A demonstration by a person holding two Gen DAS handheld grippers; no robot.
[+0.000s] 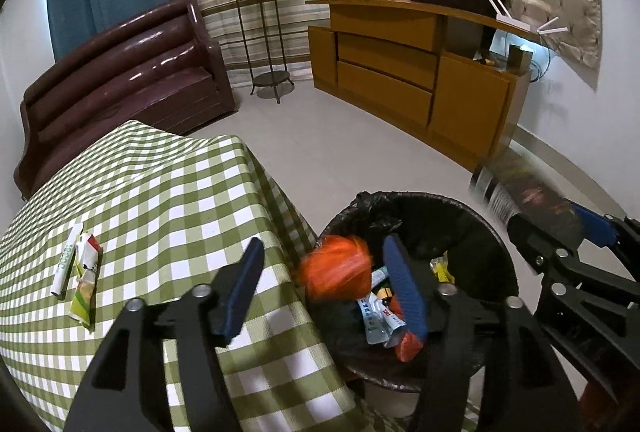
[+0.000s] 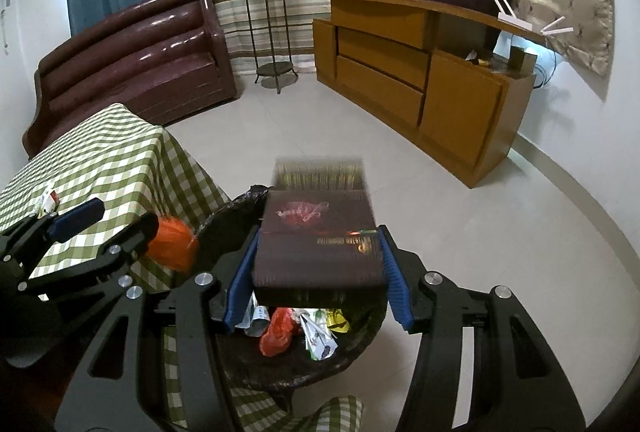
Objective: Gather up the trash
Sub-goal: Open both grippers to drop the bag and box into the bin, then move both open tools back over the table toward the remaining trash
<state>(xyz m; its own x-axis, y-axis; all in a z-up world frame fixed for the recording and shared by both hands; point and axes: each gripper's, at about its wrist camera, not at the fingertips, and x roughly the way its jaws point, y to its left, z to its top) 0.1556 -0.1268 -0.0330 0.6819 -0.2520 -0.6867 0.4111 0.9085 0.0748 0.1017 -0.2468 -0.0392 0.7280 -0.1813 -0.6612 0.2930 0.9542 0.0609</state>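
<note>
Right tool (image 2: 316, 280): blue pads clamped on both side faces of dark maroon cardboard box (image 2: 316, 244), held over round bin with black liner (image 2: 360, 344). Box judged stiff, light, likely hollow; glossy faces may slip, so hold mid-length, flat sides.

Left tool (image 1: 324, 292): jaws wide apart, nothing pressed. Blurred crumpled orange plastic wad (image 1: 336, 270) between pads above bin rim; soft, near weightless.

Still on green-checked counter (image 1: 160, 191): white tube (image 1: 67, 260), flattened wrappers (image 1: 86, 282). Thin, light; pinch across narrow width.
</note>
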